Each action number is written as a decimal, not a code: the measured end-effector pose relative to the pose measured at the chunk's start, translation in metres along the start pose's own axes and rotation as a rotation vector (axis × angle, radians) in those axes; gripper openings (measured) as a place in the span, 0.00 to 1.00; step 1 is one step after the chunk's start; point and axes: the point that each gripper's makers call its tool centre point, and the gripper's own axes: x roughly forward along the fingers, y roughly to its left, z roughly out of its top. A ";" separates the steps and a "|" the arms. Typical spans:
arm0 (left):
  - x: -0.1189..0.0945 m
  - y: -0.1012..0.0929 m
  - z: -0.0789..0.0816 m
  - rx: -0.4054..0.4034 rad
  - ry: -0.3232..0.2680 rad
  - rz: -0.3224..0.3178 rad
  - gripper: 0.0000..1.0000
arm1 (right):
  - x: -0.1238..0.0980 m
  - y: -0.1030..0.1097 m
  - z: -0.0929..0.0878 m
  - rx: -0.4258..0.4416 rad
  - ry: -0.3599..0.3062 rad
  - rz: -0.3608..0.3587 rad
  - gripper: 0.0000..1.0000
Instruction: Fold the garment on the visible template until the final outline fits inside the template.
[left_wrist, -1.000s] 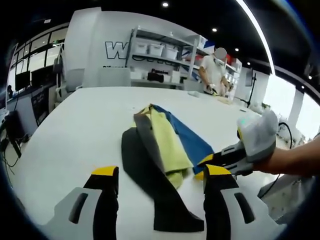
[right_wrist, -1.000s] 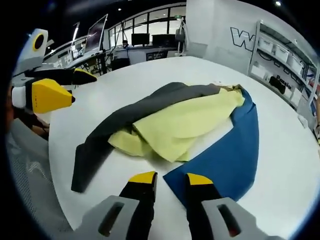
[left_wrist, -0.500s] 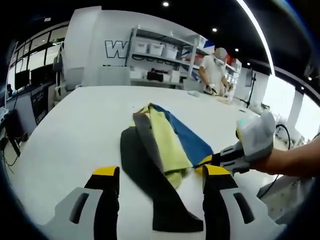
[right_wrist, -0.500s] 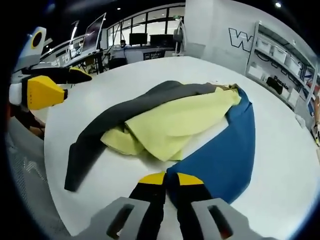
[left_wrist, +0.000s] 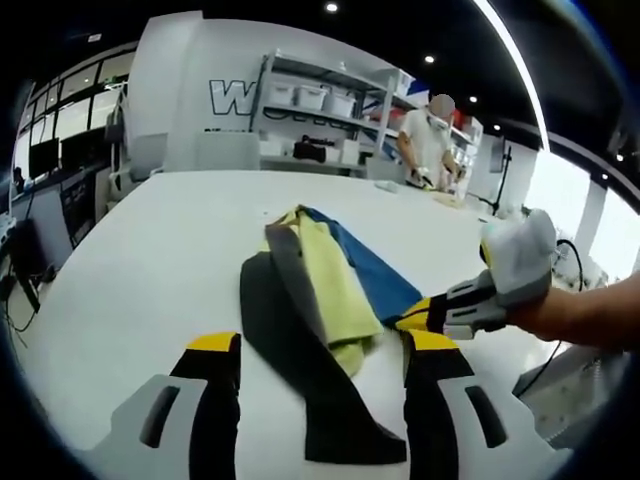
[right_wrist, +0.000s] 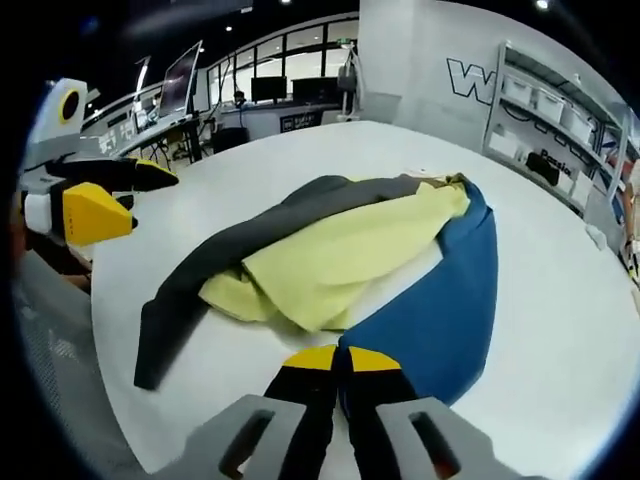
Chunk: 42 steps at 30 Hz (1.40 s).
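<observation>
in the left gripper view the left gripper (left_wrist: 322, 350) hangs over the near end of the garment (left_wrist: 320, 300), jaws wide apart and holding nothing. the garment lies bunched on the white table (left_wrist: 150, 250) in grey, yellow and blue strips. the right gripper (left_wrist: 412, 320) comes in from the right at the blue edge.

in the right gripper view the right gripper (right_wrist: 334, 358) has its jaws pinched together on the blue edge of the garment (right_wrist: 330, 260). the left gripper (right_wrist: 125, 195) sits off at the left, jaws apart.

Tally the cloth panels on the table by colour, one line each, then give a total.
Dark grey panel: 1
Yellow panel: 1
Blue panel: 1
Total: 3, all on the white table
</observation>
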 end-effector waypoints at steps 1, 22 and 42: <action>0.000 0.000 0.000 0.002 0.000 -0.001 0.60 | -0.002 -0.002 0.002 0.001 -0.005 -0.005 0.00; 0.002 -0.006 -0.005 0.018 0.025 -0.021 0.55 | -0.049 -0.103 0.021 0.099 -0.101 -0.207 0.00; 0.004 -0.006 -0.013 0.028 0.056 -0.018 0.53 | -0.079 -0.196 0.005 0.173 -0.132 -0.380 0.00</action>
